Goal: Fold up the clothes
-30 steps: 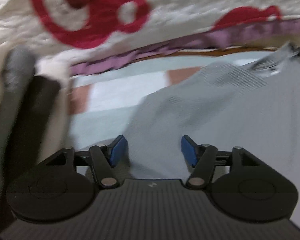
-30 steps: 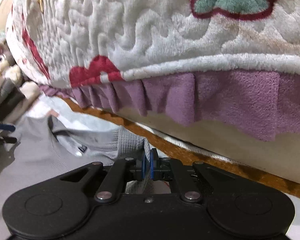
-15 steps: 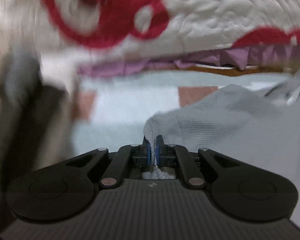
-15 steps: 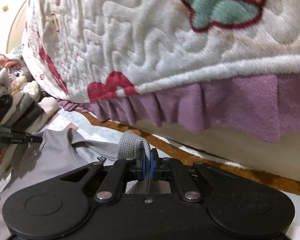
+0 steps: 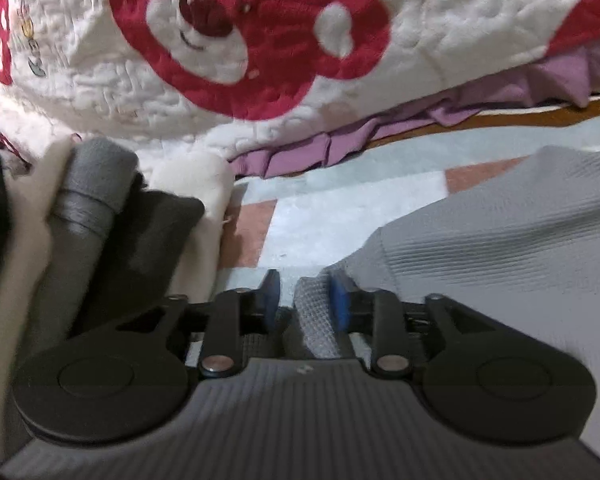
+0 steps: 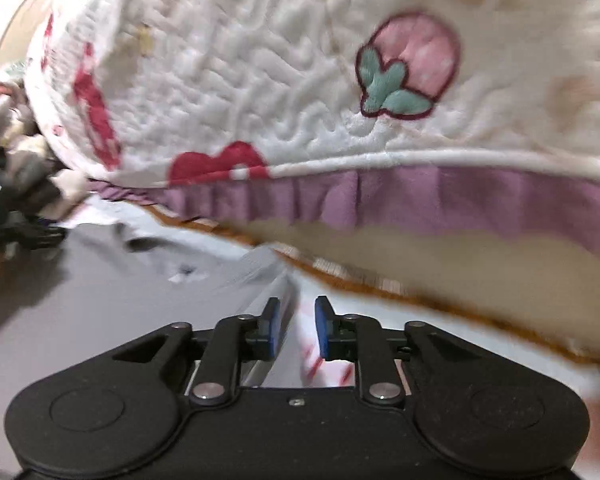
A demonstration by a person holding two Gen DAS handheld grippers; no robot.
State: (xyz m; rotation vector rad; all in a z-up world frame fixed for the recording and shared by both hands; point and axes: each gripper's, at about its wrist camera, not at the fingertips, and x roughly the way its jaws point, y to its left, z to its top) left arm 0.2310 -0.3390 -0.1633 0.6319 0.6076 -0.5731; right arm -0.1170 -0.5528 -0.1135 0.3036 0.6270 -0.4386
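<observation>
Folding progress: your grey garment [image 5: 500, 248] lies spread on the floor mat [image 5: 340, 216], filling the right of the left view; whether any fold is already laid, you cannot tell from here.
Garment in right view: the grey cloth [image 6: 100, 300] covers the lower left, its edge running up beside your fingers.
Left gripper [image 5: 305, 300]: low over the mat, tongs apart, a corner of the knit sitting loose between them against the right pad, not pinched.
Right gripper [image 6: 296, 322]: low and level, tongs apart, nothing between them.
Surroundings: quilted bedspread [image 6: 260, 80] across the top; folded pile [image 5: 100, 220] at left.
Left to do: judged unfinished, since the garment looks flat.
</observation>
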